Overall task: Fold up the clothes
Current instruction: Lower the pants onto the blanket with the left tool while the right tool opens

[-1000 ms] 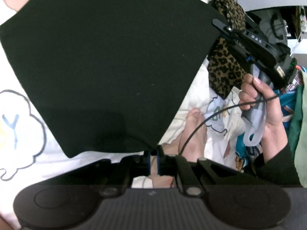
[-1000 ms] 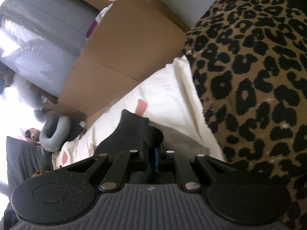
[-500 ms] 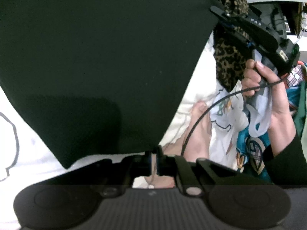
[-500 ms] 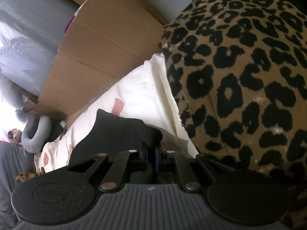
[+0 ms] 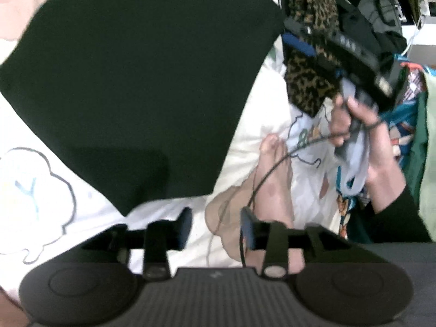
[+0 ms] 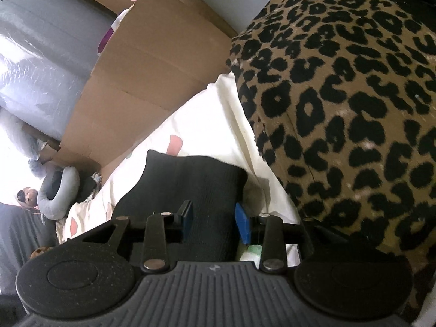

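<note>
Both my hand-held grippers just let go: the left hand-held gripper (image 5: 215,227) and the right hand-held gripper (image 6: 214,222) now stand open. The black cloth (image 5: 141,81) lies on the bed (image 5: 253,147), with its corner between the right fingers (image 6: 242,224). I think this fold is done.

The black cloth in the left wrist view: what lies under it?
Under the black cloth lies a white sheet with a cloud drawing. What the cloth itself covers cannot be seen.

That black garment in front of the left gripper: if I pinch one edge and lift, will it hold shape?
Probably not. The black garment lies flat on the white bedding, so it looks thin and floppy. It likely drapes and unfolds when lifted. Its knit texture in the right wrist view suggests decent grip, not slippery.
</note>
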A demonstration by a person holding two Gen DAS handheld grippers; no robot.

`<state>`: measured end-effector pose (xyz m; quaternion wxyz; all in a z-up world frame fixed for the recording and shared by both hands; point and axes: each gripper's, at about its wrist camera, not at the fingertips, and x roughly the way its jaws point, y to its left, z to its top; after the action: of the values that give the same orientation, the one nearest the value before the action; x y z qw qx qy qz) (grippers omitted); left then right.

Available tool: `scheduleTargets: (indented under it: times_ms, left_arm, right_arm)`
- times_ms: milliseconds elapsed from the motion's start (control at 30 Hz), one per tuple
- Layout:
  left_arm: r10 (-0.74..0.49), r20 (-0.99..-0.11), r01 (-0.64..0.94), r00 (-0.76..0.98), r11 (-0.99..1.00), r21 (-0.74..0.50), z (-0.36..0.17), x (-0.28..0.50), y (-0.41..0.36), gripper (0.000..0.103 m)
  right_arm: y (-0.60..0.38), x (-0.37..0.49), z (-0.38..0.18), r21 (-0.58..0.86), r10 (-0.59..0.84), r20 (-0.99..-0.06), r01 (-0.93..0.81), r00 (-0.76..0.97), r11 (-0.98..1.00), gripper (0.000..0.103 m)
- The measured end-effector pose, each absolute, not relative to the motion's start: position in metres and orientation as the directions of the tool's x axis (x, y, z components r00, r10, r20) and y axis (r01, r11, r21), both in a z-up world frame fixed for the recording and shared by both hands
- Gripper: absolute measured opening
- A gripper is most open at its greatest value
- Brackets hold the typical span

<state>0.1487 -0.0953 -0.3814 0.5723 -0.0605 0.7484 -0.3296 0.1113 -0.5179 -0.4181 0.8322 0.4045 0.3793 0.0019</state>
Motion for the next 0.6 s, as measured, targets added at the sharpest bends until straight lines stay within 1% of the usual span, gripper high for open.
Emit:
scheduleTargets:
  times_ms: [200,300,400,600]
  left_arm:
    - [-0.446,-0.861,0.408,-0.246,0.758,-0.509,-0.363,0.202,-0.092,0.043]
    - [-0.453,-0.871,0.426,-0.190,0.761,-0.489,-0.359,0.230,-0.089,0.048]
    - [-0.418,-0.897,0.447,-0.141,0.782,-0.435,-0.361,0.248,-0.088,0.048]
    - [-0.392,-0.915,0.470,-0.094,0.793,-0.388,-0.368,0.271,-0.094,0.050]
  right_arm:
    - [-0.507,0.100,-0.419,0.680,0.365,-0.639,0.275,0.677,0.680,0.037]
    - [-0.503,0.097,-0.422,0.679,0.380,-0.646,0.271,0.662,0.682,0.037]
    - [-0.499,0.095,-0.423,0.672,0.384,-0.655,0.270,0.650,0.690,0.037]
    - [-0.497,0.090,-0.424,0.661,0.390,-0.670,0.268,0.632,0.701,0.037]
